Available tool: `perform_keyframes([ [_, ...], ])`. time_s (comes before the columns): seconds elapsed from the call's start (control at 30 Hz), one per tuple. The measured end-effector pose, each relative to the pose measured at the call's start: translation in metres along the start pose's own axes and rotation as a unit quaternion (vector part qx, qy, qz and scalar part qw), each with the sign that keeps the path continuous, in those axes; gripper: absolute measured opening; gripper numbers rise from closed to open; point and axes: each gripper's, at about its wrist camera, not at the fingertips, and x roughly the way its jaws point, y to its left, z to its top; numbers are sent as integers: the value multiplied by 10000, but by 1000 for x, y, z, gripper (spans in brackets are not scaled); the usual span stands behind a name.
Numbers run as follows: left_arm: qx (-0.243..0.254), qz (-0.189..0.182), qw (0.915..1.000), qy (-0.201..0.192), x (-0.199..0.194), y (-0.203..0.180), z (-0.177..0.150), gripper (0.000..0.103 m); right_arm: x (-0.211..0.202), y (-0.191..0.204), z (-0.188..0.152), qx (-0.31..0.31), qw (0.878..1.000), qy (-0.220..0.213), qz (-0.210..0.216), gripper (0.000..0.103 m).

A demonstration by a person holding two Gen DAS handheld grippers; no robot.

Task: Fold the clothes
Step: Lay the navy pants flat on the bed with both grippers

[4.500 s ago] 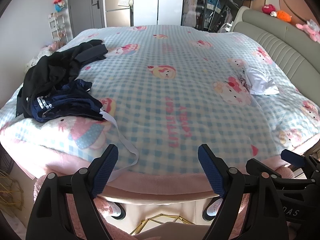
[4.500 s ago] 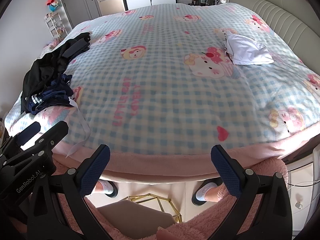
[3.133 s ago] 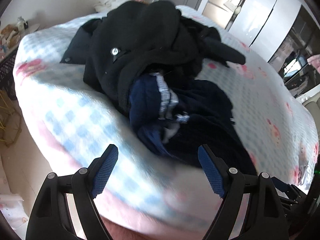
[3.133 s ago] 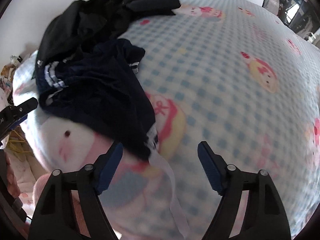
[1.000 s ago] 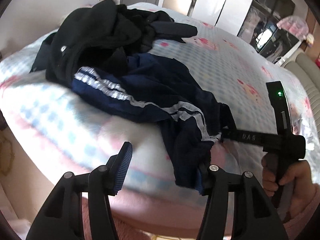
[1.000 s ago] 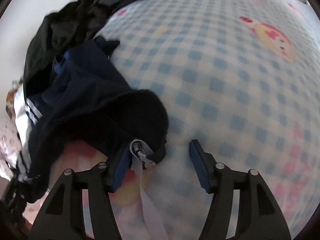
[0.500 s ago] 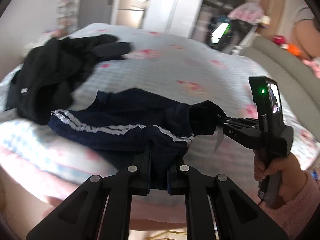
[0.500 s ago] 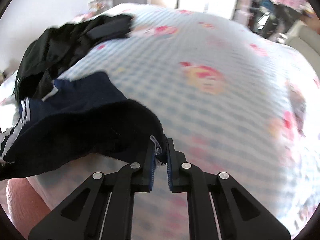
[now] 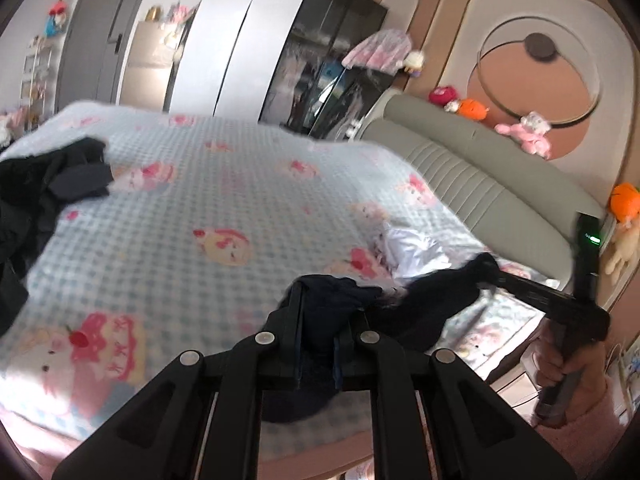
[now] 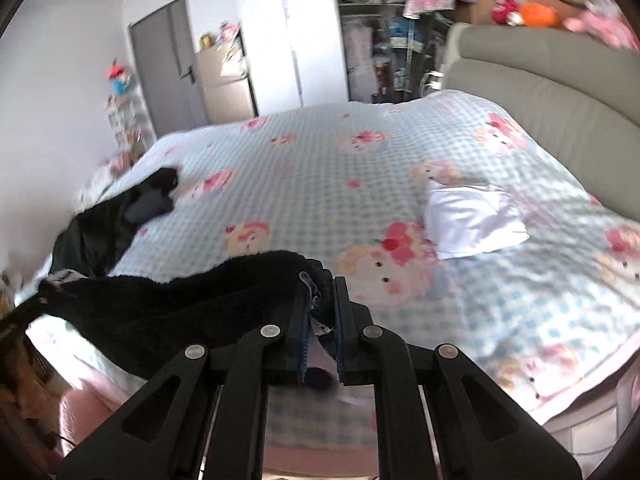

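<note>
Both tongs, left [image 9: 318,344] and right [image 10: 320,320], are clamped on the dark navy fleecy garment [image 10: 192,304], which hangs stretched between them above the near edge of the blue-checked cartoon-print bed [image 10: 320,168], its long axis running hand to hand.

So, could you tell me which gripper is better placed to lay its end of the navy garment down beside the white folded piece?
Probably the right gripper. It is shut on the navy garment with the white folded piece just ahead, to its right. The left gripper, also shut on the garment, sits farther from it.
</note>
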Motion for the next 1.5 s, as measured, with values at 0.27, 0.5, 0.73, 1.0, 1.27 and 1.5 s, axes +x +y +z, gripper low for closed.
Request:
perform_keyframes([
  [0.27,116,367,9983,433,72,-6,67,10,53,-27,27,-86,9994,222,-269,9],
  [0.5,649,374,9935,-858,-19,-42,142,10,-25,-10,128,-42,9889,-1486,-20,10],
  [0.73,124,602,9977,273,27,-8,42,10,4,1,49,-5,9964,-834,140,10],
  [1.0,-714,1029,9672,2212,111,47,-126,10,119,-10,-123,417,9907,1292,22,10],
  [1.27,-101,1574,9674,1980,85,38,-120,63,128,-23,-140,540,9864,1538,197,14],
  [1.5,790,1054,9808,1439,59,3,-105,63,131,-17,-131,452,9869,1525,261,14],
])
